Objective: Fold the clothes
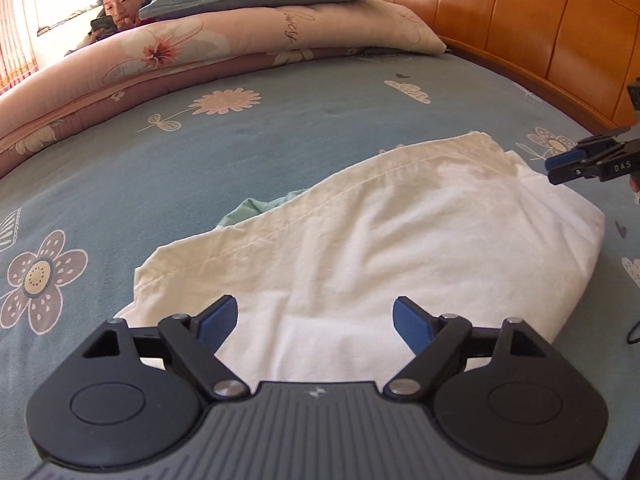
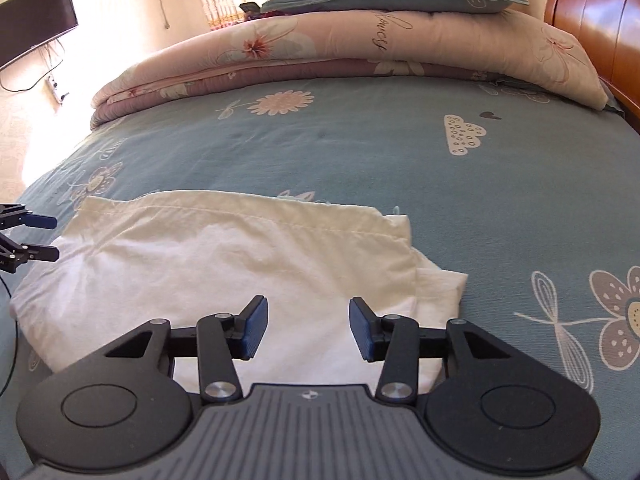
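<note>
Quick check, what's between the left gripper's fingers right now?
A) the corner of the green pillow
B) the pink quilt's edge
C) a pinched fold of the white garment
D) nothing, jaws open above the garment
D: the left gripper has its blue pads spread wide apart, with the white garment lying flat on the bed below, ungripped.

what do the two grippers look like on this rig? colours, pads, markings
Both match: the left gripper and right gripper have black linkage arms with silver pivot screws, blue ribbed pads on the fingertips, two round black discs flanking a grey ribbed body with a small white logo. Seen from the left wrist view, the right gripper's side carries white "DAS" lettering. No cable or sleeve clearly belongs to either.
</note>
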The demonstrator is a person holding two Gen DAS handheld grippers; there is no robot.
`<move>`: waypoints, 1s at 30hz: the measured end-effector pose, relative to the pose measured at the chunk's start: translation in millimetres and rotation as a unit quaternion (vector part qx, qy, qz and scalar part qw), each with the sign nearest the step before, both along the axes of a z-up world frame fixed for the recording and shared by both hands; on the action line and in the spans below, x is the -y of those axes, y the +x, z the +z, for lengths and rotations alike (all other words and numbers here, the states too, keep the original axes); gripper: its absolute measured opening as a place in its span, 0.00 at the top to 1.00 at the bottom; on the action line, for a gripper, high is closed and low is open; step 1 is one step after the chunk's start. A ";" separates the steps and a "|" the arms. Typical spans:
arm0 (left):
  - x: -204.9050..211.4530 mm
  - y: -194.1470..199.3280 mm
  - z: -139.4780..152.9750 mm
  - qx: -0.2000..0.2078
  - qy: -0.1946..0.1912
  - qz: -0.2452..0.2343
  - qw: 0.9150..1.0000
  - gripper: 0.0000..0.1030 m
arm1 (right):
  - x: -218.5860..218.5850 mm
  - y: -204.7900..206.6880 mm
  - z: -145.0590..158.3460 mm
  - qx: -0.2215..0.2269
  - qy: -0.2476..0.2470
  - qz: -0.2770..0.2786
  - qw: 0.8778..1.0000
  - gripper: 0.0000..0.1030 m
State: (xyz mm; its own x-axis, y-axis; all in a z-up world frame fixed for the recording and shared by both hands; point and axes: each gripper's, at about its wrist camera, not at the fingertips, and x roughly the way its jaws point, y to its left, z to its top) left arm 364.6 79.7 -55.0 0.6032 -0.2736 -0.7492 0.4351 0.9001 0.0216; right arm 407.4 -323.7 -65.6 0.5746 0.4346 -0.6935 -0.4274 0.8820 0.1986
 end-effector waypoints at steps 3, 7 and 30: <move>31.0 -17.6 -3.2 -0.004 0.011 -0.041 0.999 0.19 | -36.1 -20.9 4.1 0.006 -0.009 0.047 0.999 0.51; 53.3 -28.9 -32.9 -0.018 0.059 -0.066 0.996 0.21 | -79.8 -40.8 -9.8 0.018 -0.031 0.095 0.995 0.51; 78.7 87.8 -47.4 -0.050 -0.032 0.033 0.998 0.38 | -119.1 55.0 -41.3 0.001 -0.071 0.008 0.997 0.42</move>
State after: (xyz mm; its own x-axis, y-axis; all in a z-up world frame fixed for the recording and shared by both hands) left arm 452.4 1.0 -102.4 0.5451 -0.2849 -0.7885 0.3714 0.9252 -0.0775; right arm 462.5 -204.6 -107.0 0.5701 0.3410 -0.7475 -0.4425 0.8940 0.0704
